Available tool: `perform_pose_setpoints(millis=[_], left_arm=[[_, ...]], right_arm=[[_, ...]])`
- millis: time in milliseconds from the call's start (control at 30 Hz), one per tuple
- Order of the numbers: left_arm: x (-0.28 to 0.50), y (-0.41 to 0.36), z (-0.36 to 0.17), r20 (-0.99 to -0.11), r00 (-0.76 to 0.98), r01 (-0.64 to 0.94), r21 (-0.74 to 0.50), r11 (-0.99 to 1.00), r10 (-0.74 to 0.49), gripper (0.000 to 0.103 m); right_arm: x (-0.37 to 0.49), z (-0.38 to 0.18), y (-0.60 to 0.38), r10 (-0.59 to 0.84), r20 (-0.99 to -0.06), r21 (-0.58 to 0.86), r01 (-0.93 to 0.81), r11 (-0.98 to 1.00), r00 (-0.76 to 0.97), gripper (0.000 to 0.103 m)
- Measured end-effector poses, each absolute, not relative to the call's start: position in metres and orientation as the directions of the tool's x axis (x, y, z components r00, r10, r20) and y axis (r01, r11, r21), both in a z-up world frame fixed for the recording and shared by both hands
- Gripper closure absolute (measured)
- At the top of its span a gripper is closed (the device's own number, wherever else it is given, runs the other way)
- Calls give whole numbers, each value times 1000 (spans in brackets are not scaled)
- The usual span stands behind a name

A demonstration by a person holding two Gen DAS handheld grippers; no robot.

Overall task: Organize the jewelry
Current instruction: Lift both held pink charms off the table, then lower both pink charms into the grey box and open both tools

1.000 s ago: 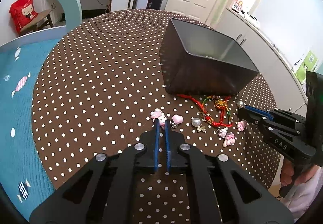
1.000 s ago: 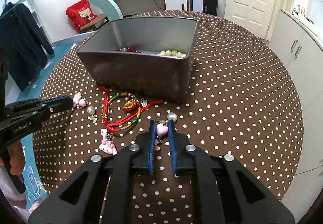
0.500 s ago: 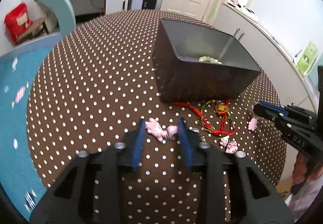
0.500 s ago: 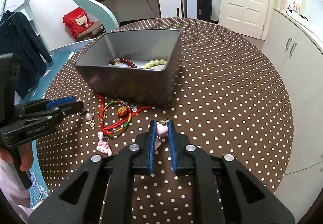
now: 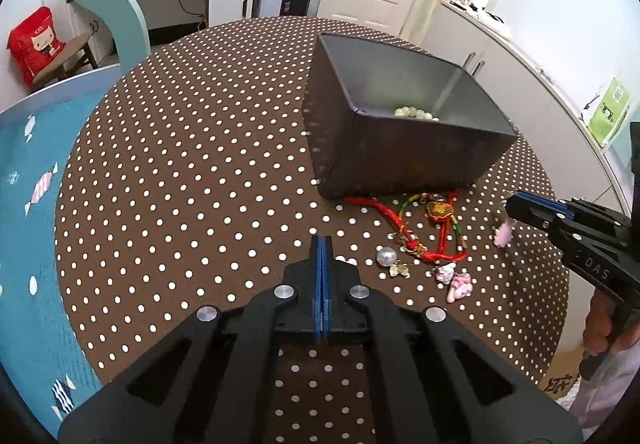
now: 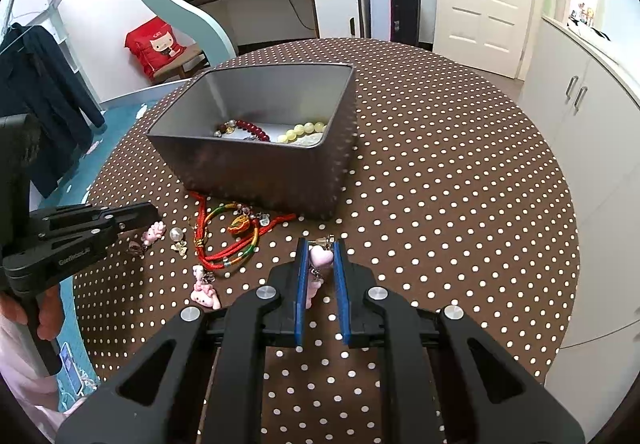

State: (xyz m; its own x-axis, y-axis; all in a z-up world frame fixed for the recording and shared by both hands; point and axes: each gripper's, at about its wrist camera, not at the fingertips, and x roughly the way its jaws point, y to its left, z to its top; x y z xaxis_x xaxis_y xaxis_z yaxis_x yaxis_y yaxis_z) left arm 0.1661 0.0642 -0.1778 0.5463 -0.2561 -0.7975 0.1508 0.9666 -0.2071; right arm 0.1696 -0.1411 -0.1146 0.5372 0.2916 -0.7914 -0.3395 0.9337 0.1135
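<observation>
**Brown dotted desk, grey tin, charms still outside it**

Brown cloth with white dots covers the round desk (image 6: 460,171). A grey metal box (image 6: 256,163) stands near the desk's middle, holding a red bead bracelet (image 6: 250,127) and a pale bead bracelet (image 6: 304,129). Just before its near wall lies a red cord bracelet (image 6: 228,240), with a pearl charm (image 5: 386,256) and pink figures (image 5: 460,282) beside it.

The right gripper (image 6: 322,256) clamps a pink heart charm (image 6: 321,256). The left gripper (image 5: 322,244) has its pads pressed together, and a pink doll charm (image 6: 154,234) dangles at its tip.
</observation>
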Motion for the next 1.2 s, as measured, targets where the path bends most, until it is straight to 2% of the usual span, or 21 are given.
perform_pose_setpoints(millis=[100, 167, 233, 333, 400, 467, 833, 1200], left_arm=[[161, 63, -176, -797, 527, 184, -232, 955, -295, 98], [156, 60, -174, -798, 525, 200, -221, 954, -295, 77], [149, 56, -175, -803, 526, 218, -190, 957, -279, 72], [141, 50, -181, -808, 525, 238, -161, 958, -267, 72], [138, 43, -183, -814, 536, 261, -92, 961, -224, 75], [138, 39, -184, -818, 551, 246, -28, 969, -164, 91], [137, 56, -180, -810, 562, 187, -73, 980, -168, 91], [150, 59, -118, -712, 674, 180, -100, 979, -197, 91]], right_arm=[[167, -115, -145, 287, -791, 115, -331, 937, 540, 92], [167, -114, -145, 284, -793, 114, -327, 938, 539, 92], [165, -115, -146, 286, -793, 116, -327, 938, 538, 92], [166, -114, -145, 288, -793, 118, -329, 937, 537, 92], [167, -115, -144, 291, -794, 120, -331, 936, 534, 92], [168, -116, -143, 293, -795, 123, -332, 935, 531, 92], [169, -109, -144, 297, -783, 125, -330, 936, 546, 92], [173, -66, -142, 309, -712, 89, -355, 931, 630, 92]])
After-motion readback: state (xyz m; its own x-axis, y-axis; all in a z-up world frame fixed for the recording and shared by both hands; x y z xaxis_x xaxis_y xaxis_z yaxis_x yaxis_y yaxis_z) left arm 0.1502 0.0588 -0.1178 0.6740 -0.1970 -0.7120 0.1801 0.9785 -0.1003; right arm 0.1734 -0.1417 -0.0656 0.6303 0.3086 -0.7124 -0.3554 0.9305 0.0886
